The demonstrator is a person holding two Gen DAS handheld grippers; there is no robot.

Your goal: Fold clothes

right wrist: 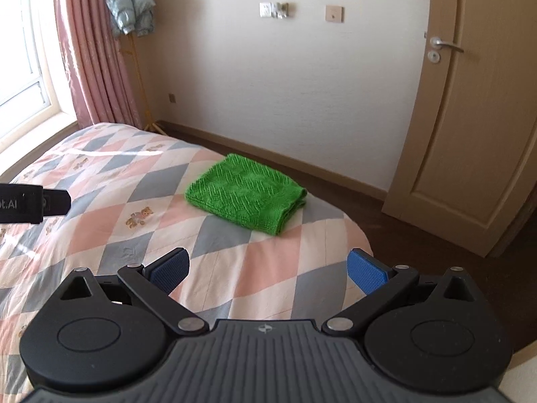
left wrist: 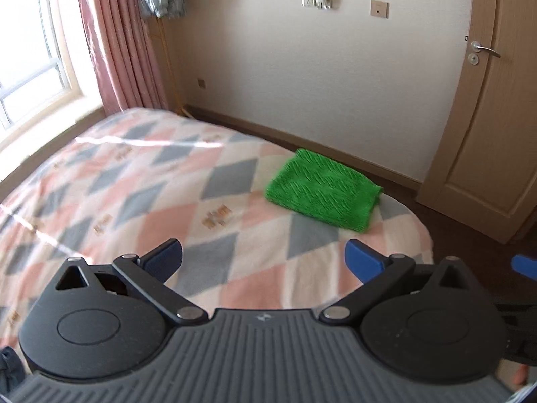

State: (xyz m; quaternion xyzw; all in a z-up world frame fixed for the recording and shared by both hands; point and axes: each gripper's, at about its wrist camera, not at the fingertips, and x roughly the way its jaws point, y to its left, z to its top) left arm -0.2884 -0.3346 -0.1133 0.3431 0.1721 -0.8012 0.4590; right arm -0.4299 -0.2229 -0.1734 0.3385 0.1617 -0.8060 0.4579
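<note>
Folded green knit sweater (right wrist: 246,198) is lying mid-frame, soft and light; both grippers (left wrist: 263,258) (right wrist: 268,267) gaping wide, empty; its doubled right edge looks best to grip.

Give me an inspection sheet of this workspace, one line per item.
Surface: bed with a pink, grey and white diamond quilt, sunlit streaks.
Job's things: green knitted garment folded flat near the bed's far right corner.
Clutter: nothing seen.
Grippers: left gripper open, empty; right gripper open, empty, both above the quilt.
Cables: nothing seen.
Surroundings: pink curtain, window, hanging padded jacket, closed door, wall sockets.
</note>
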